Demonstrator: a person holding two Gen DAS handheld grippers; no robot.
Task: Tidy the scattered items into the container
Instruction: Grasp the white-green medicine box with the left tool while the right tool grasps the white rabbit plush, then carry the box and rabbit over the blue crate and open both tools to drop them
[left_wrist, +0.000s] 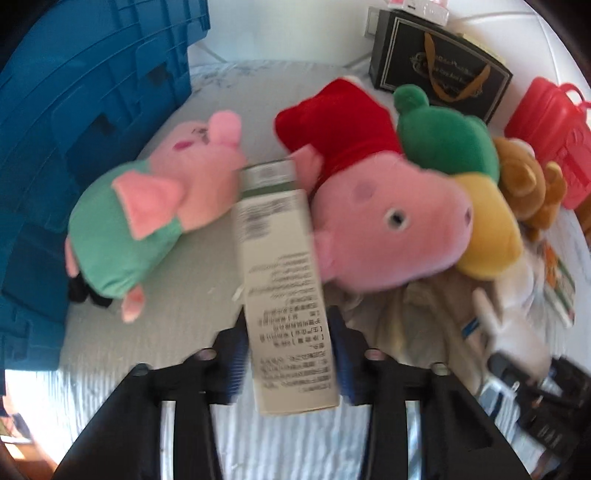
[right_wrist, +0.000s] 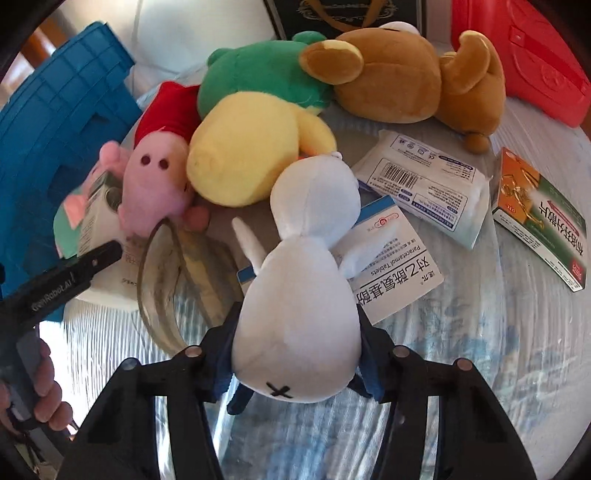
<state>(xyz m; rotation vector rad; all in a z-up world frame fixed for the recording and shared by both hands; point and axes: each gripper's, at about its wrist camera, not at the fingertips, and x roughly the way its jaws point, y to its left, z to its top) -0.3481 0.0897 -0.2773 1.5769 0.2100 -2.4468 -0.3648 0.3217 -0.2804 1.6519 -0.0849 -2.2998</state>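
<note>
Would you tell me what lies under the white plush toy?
Under the white plush toy lies a white tablet box with a blue stripe, partly sticking out on the right. How far the box reaches beneath is hidden.

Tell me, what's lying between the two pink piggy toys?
A white carton, clamped by the left gripper, lies between the green-shirted piggy and red-dressed piggy, in the left wrist view.
</note>
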